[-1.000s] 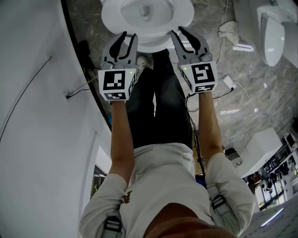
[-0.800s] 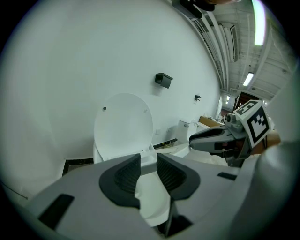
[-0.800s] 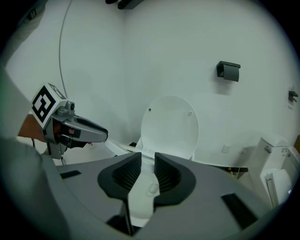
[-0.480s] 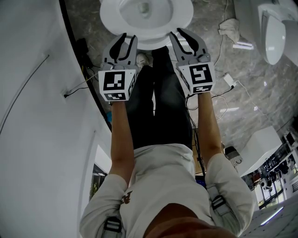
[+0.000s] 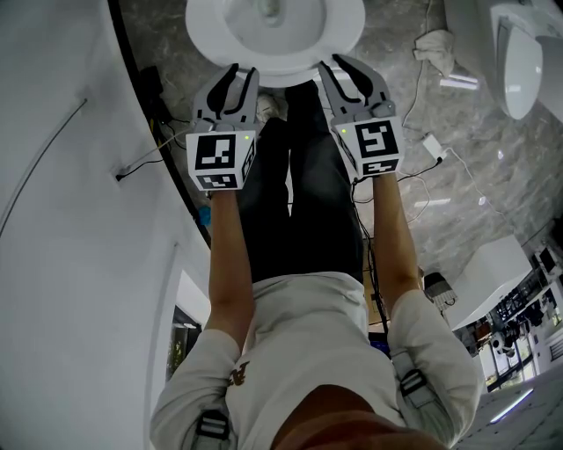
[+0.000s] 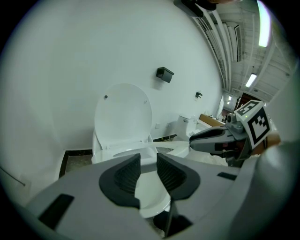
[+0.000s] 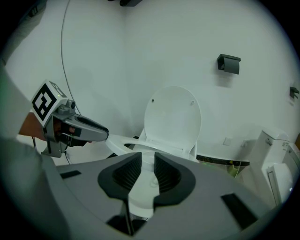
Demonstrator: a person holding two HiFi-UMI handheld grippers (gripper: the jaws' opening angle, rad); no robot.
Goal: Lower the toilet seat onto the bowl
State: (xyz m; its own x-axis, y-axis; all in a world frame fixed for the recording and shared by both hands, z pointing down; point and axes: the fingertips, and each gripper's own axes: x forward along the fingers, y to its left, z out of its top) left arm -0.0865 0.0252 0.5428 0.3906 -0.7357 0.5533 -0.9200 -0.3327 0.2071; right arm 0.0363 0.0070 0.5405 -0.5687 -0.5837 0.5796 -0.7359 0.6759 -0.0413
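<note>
The white plastic toilet seat (image 5: 286,60), an oval ring, looks to lie flat on the white ceramic bowl (image 5: 255,26), at 12 o'clock from the person standing over it. The 2 grippers hang side by side just short of its front edge without touching it.

The left gripper (image 6: 148,163) has its grey jaws with black ribbed pads a little apart. Nothing is pinched between them, and only the bowl's white front shows through the gap. The right gripper (image 7: 147,162) stands the same way, jaws parted and empty, aimed at the middle of the toilet. Each carries a cube with black-and-white square markers behind the jaws, and a bare forearm runs back from each cube to a white shirt (image 5: 299,352). Black trousers (image 5: 299,193) fill the space between the arms.

Behind the seat, the white oval lid (image 7: 172,117) stands upright against the white wall (image 7: 117,56), with 2 small bumpers near its top. A small black box (image 7: 228,63) is fixed to that wall at 1 o'clock from the lid.

On the grey marbled floor (image 5: 475,202), a crumpled white cloth (image 5: 431,54) lies at 2 o'clock from the right gripper. A second white toilet (image 5: 519,53) stands beyond the cloth. A small white plug block with a trailing cable (image 5: 433,149) lies at 3 o'clock. A curved white wall panel (image 5: 70,264) fills the side at 9 o'clock.
</note>
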